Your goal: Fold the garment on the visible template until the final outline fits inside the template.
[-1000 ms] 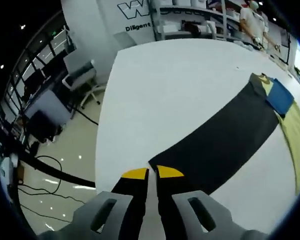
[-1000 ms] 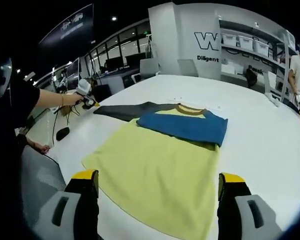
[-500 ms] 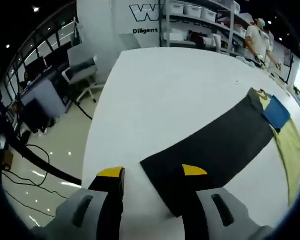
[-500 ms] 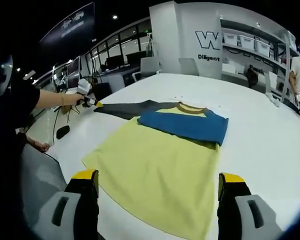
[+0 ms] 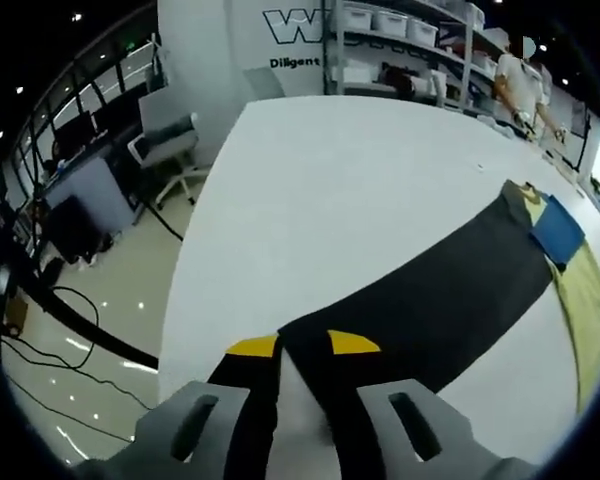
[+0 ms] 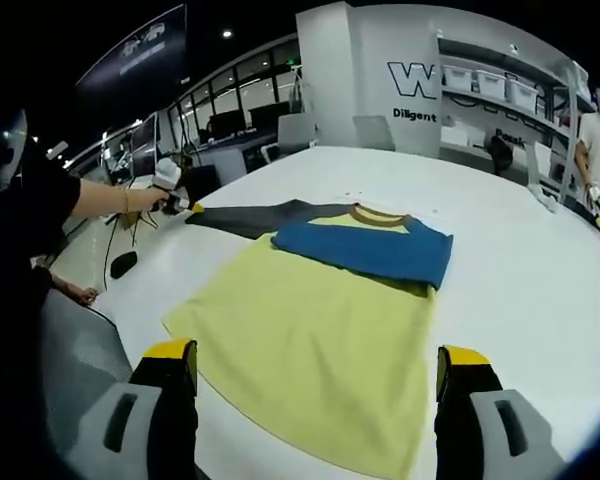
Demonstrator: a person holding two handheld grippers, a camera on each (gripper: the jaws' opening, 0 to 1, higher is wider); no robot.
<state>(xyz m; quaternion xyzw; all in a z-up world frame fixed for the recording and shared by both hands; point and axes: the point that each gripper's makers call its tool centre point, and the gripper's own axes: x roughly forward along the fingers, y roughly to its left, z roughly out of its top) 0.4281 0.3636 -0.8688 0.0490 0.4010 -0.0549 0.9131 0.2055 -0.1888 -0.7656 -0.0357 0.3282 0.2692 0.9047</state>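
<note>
We've got the left gripper (image 5: 302,345) pinching the cuff end of the long dark grey sleeve (image 5: 430,300), which lies stretched across the white table (image 5: 360,170). Our right gripper (image 6: 315,365) hangs spread wide over the yellow shirt body (image 6: 310,340), blue sleeve (image 6: 365,250) folded across its chest.

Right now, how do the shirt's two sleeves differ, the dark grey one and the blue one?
The dark grey sleeve lies stretched straight out from the yellow shirt body across the white table, while the blue sleeve is folded over the body. The left gripper has its jaws nearly closed around the grey sleeve's cuff; the blue sleeve lies untouched, and the right gripper hovers open short of the hem. Both are long sleeves lying flat.
</note>
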